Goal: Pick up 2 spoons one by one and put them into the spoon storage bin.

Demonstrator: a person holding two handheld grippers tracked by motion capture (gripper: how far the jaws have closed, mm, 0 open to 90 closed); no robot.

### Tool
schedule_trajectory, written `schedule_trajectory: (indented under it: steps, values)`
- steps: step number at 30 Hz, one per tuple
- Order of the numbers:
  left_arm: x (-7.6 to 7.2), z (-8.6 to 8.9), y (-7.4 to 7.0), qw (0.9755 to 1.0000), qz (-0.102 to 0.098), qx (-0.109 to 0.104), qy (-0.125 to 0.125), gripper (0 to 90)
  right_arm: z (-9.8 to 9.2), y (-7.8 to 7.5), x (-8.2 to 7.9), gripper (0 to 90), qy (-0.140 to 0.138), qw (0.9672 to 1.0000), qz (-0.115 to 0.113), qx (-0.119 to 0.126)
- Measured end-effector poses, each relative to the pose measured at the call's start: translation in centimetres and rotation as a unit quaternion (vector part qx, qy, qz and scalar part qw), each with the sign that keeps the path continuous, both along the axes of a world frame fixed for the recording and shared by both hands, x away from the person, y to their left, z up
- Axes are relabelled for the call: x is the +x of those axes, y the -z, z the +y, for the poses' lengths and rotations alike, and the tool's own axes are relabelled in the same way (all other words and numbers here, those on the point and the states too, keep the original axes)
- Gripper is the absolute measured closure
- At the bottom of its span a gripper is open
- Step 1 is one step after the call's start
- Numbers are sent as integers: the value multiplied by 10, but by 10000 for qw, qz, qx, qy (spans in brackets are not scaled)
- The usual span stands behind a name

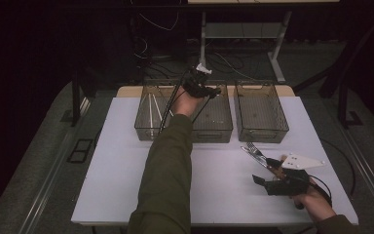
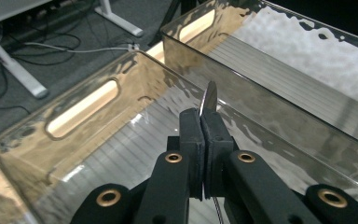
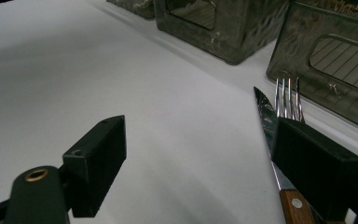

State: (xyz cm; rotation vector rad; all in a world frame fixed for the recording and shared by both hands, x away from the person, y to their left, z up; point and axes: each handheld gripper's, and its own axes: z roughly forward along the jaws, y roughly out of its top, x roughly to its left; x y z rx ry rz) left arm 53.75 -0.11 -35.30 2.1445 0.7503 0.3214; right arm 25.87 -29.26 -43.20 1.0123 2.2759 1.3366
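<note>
- Left gripper view: left gripper (image 2: 204,122) jaws pressed together on a thin metal utensil (image 2: 209,99), its rounded tip above the pads, over a clear bin (image 2: 81,109); which utensil, cannot tell.
- High view: three bins in a row; pale sticks (image 1: 152,109) in the left one (image 1: 143,127), the left gripper over the middle one.
- Right gripper (image 3: 200,154): jaws spread, nothing between; one knife (image 3: 266,114) and one fork (image 3: 287,95) just beside its right jaw.
</note>
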Motion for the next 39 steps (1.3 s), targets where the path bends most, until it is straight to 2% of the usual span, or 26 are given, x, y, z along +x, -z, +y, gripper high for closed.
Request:
schedule_trajectory:
  steps: [1, 2, 3, 7, 12, 13, 15, 18, 22, 24, 25, 28, 31, 39]
  values:
    - [1, -1, 3, 10000, 25, 38, -18, 876, 0, 0, 0, 181, 9, 10000, 5, 13]
    - [1, -2, 5, 9999, 0, 91, -78, 827, -1, -1, 0, 181, 7, 10000, -10, 17]
    - [1, -3, 7, 9999, 13, 67, -139, 695, -2, -1, 0, 182, 16, 10000, -18, 23]
    - [-4, -1, 7, 10000, -5, -24, -71, 612, -2, -1, 0, 182, 12, 10000, -21, 22]
    - [-17, 7, -1, 9997, -54, -221, 17, 560, -2, -1, 0, 182, 7, 10000, -18, 8]
    - [-21, 8, -3, 9993, 17, -361, -6, 546, -2, -1, 0, 182, 7, 10000, -15, 8]
    - [-30, 13, -7, 9993, -53, -357, 85, 510, -2, -1, 0, 181, 7, 10000, -26, 27]
    - [-45, 21, -11, 9983, -62, -552, 169, 463, -2, -1, 0, 181, 0, 10000, -32, 7]
    - [-67, 33, -16, 9980, -84, -572, 252, 399, -2, 0, 0, 181, 9, 10000, -15, -17]
    - [-80, 40, -18, 9974, -173, -648, 269, 390, -2, 0, 0, 181, 11, 10000, 3, -22]
    - [-86, 44, -18, 9972, -148, -675, 280, 382, -2, 0, 1, 182, 11, 10000, -1, -24]
    - [-103, 55, -18, 9973, -229, -627, 292, 347, -2, 0, 1, 182, 30, 10000, -3, -41]
    - [-118, 66, -13, 9970, -189, -682, 306, 314, -2, 0, 2, 182, 35, 10000, -4, -49]
    - [-160, 91, 9, 9967, -200, -654, 433, 247, -3, 1, 3, 182, 50, 10000, 9, -32]
